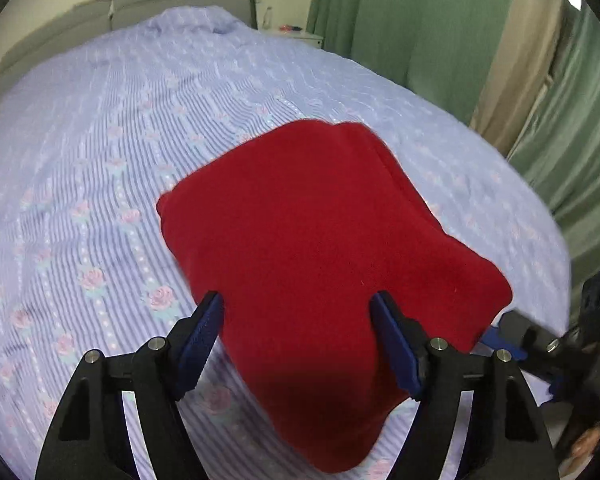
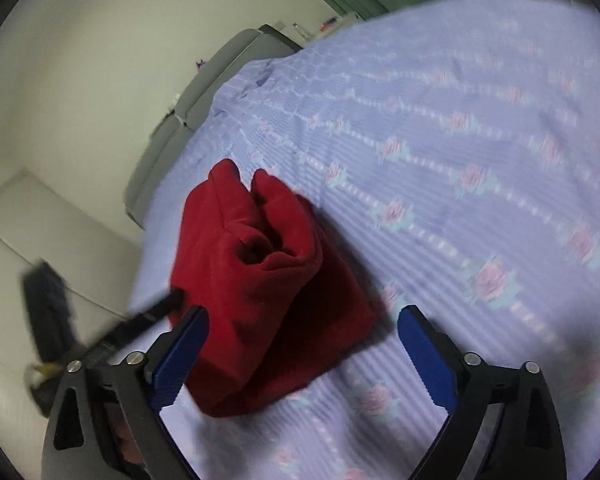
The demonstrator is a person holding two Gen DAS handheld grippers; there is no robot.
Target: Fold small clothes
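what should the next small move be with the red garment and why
Probably draw both grippers back: the red garment already lies folded on the bedspread, and the left hand-held gripper and right hand-held gripper are both open, gripping nothing.

Folded red garment point(image 2: 260, 280) lies on floral bedspread point(image 2: 460, 160).

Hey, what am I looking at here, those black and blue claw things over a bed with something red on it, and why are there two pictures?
Each picture comes from a camera mounted on a hand-held gripper, looking forward along its two fingers. A person holds one gripper in each hand; there is no robot arm. The left gripper and the right gripper both stand open, and neither holds anything. On the bed's flowered lilac bedspread lies a red garment, folded over. The right-hand view shows the same garment from its side, with its rolled layers visible.
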